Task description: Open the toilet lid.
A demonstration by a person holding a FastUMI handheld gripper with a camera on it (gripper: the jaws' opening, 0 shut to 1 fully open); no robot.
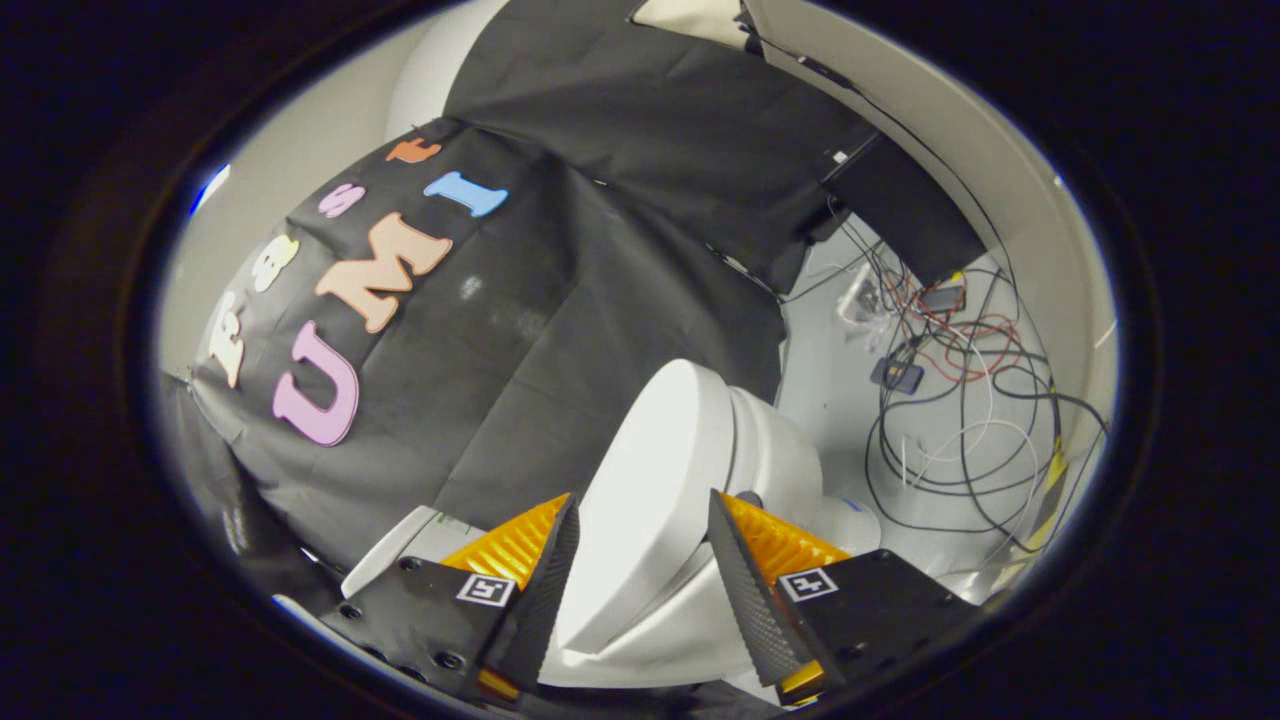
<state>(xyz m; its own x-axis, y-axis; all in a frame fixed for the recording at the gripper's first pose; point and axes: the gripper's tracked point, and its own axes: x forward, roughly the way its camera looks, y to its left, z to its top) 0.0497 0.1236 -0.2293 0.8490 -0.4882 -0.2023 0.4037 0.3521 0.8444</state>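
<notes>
while the tongs (pixel 640 545) stand wide apart, the white toilet lid (pixel 650 480) lies in the gap between the two fingers (pixel 545 590), its rounded front edge reaching up beyond their tips. neither finger visibly presses on the lid; the left finger's inner face runs close along the lid's left edge and the right finger sits just off its right side, though whether either one brushes it i cannot tell. the lid looks tilted, raised a little off the toilet bowl (pixel 780 465), whose white body shows just to the right of the lid and ahead of the right finger. beneath the lid, between the finger bases, a pale curved rim of the seat (pixel 650 650) shows. beyond the fingers hangs the booth's black cloth wall (pixel 560 330). well off to the right, past the bowl, a tangle of black, white and red cables (pixel 960 400) lies on the pale floor (pixel 830 340) near a small dark box (pixel 897 375).
</notes>
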